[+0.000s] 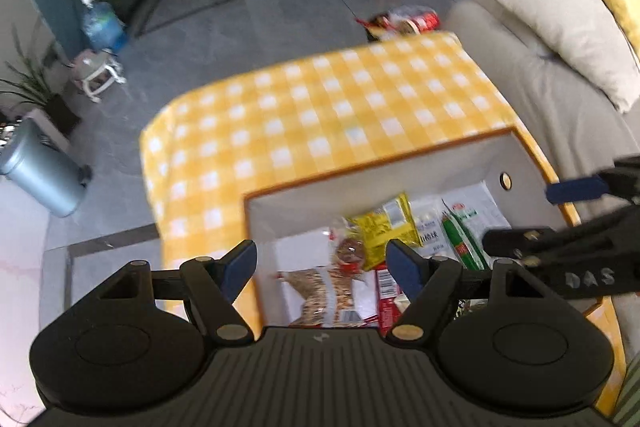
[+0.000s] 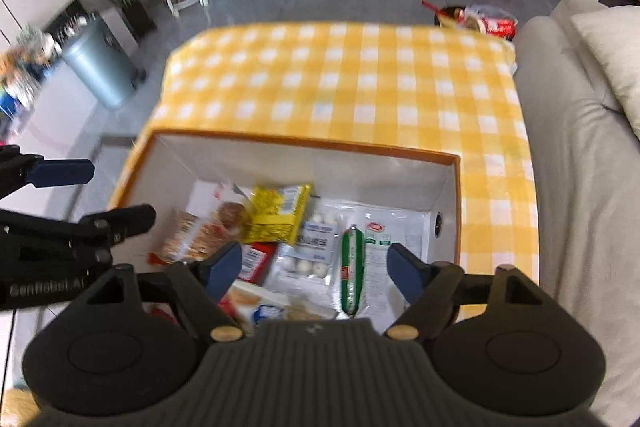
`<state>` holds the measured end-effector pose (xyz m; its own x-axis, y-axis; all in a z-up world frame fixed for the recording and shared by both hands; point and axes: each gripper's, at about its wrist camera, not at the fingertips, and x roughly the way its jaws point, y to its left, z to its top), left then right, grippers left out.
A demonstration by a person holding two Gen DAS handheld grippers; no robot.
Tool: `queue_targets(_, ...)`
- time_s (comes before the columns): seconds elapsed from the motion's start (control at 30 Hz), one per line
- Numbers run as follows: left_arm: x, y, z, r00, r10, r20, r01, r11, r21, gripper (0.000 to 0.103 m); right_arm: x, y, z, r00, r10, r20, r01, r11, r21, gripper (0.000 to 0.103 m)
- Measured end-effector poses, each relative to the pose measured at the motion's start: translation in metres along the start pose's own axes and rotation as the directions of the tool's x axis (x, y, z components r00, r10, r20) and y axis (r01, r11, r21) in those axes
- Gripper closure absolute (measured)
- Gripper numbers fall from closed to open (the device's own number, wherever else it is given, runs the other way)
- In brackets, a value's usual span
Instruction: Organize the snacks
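Observation:
An orange-rimmed box (image 1: 320, 205) (image 2: 300, 163) with white walls stands on the near end of the yellow checked tablecloth (image 1: 320, 107) (image 2: 340, 79). Several snacks lie in it: a yellow packet (image 1: 380, 231) (image 2: 280, 213), a green sausage stick (image 1: 460, 239) (image 2: 351, 267), a clear pack of white balls (image 2: 308, 255), a cracker packet (image 1: 324, 287) (image 2: 188, 239) and a red packet (image 2: 256, 261). My left gripper (image 1: 320, 251) (image 2: 96, 195) hangs open above the box's left part, holding nothing. My right gripper (image 2: 314, 259) (image 1: 548, 215) hangs open above its right part, also holding nothing.
A beige sofa (image 1: 560, 99) (image 2: 580, 147) with a cushion runs along the table's right side. On the floor beyond the table lies a red snack bag (image 1: 404, 21) (image 2: 480, 21). A grey bin (image 1: 40, 171) (image 2: 96, 67), a water bottle (image 1: 100, 23) and plants stand at the left.

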<state>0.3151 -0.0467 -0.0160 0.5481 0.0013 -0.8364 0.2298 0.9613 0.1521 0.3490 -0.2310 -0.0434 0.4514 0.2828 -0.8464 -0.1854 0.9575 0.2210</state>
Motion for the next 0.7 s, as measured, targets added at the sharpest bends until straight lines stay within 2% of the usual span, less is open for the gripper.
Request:
queue_targets(0.17,-0.048,0.002,-0.007,0.989,0.057,0.137,-0.065,0.997,0.048,0.017,-0.047,0.009,-0.019,0.996,0.015,0.092,-0.015,1.000,0.000,0.019)
queue_targets(0.37,-0.108,-0.006,-0.038,0.947,0.103,0.303,-0.152,0.978,0.144,0.017,-0.103,0.029,-0.053,0.967,-0.022,0.254,0.029,0.999,-0.024,0.015)
queue_targets(0.47,-0.134,-0.007,-0.058,0.925,0.102,0.366,-0.158,0.980,0.124,0.015,-0.126,0.037,-0.076,0.949,-0.014,0.315,0.026,0.999,-0.033,0.011)
queue_targets(0.57,-0.153,-0.008,-0.076,0.905,0.090,0.416,-0.140,0.986,0.091,0.013,-0.146,0.044,-0.102,0.924,-0.039,0.381,0.051,0.999,-0.020,0.008)
queue_targets(0.7,-0.171,-0.012,-0.104,0.882,0.090,0.462,-0.112,0.993,0.020,0.012,-0.163,0.052,-0.136,0.906,-0.043,0.421,0.059,0.998,-0.026,0.008)
